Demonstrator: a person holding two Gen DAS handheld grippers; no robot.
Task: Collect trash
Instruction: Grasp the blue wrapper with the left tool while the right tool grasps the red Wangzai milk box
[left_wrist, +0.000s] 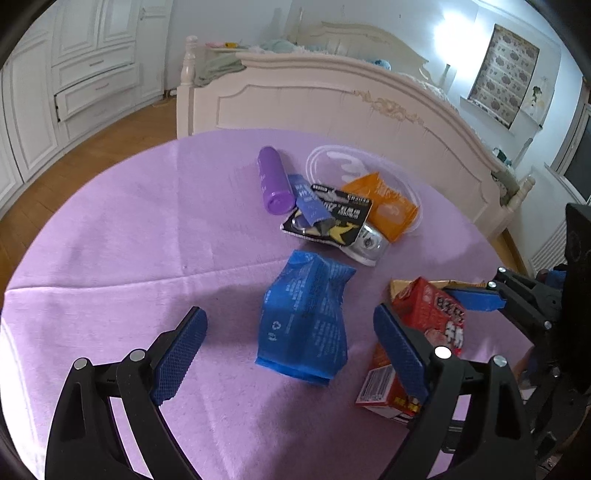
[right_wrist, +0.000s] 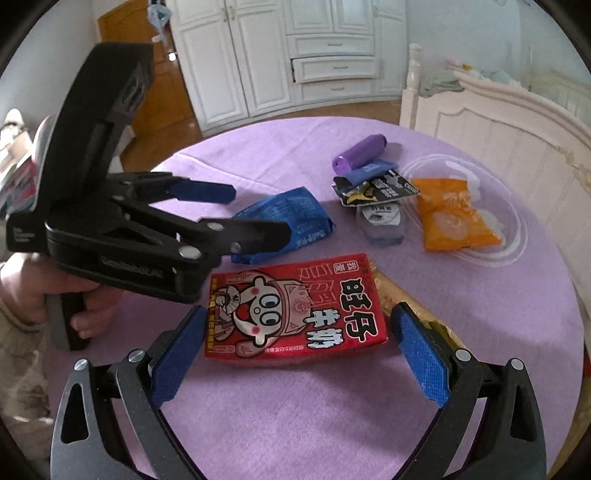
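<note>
Nothing picked up yet, by the look of it: all the trash on the purple worktop (left_wrist: 110, 229), with blue packet (left_wrist: 304, 317) low in the middle and red milk carton (right_wrist: 295, 314) low in the right wrist view. Left claw (left_wrist: 290, 350) spread wide around the blue packet, not touching; right claw (right_wrist: 299, 360) spread wide too, either side of the carton, pinching nothing. Still to grab: purple tube (left_wrist: 272, 181), black wrapper (left_wrist: 332, 218), orange packet (left_wrist: 388, 206), clear lid (left_wrist: 332, 158).
</note>
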